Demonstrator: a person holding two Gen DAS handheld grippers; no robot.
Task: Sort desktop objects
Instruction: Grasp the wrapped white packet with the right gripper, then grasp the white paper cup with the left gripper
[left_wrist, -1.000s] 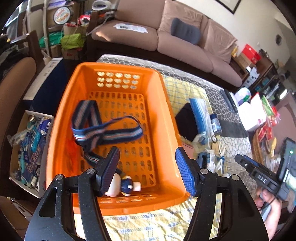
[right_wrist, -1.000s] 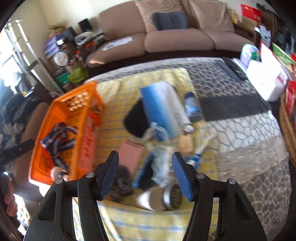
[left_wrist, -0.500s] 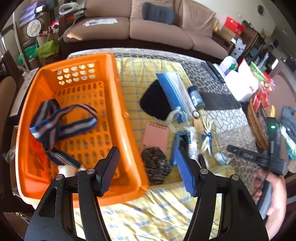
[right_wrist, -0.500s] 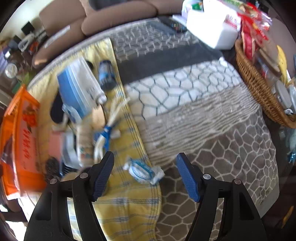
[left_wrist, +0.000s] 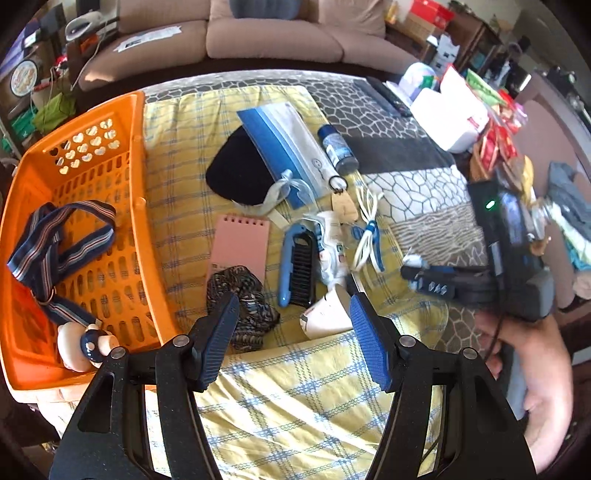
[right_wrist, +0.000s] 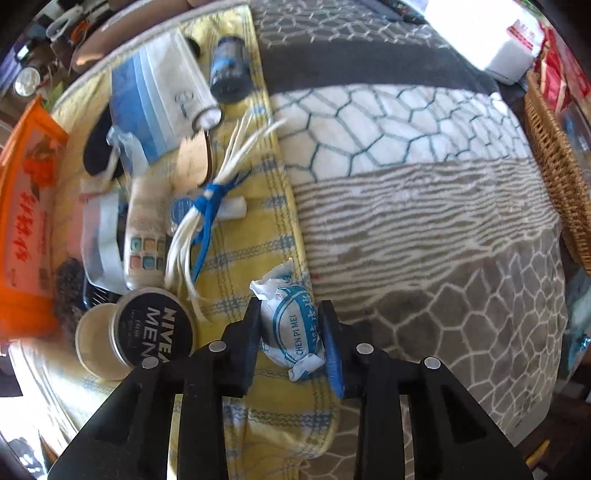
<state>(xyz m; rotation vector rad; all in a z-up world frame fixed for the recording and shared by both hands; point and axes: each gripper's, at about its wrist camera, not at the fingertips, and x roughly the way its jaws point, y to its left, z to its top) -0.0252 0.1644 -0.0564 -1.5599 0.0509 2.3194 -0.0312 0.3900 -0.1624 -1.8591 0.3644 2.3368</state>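
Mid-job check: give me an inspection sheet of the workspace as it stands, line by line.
Surface: yellow plaid cloth over a grey patterned blanket.
Job's things: orange basket holds a striped strap and a mushroom toy; pink notepad, blue brush, Nivea tin lie outside.
Clutter: wicker basket at the right edge.
Grippers: left gripper open, empty; right gripper has just been closing, pads on a wrapped candy.
Cables: bundled white cord.
Surroundings: sofa behind.
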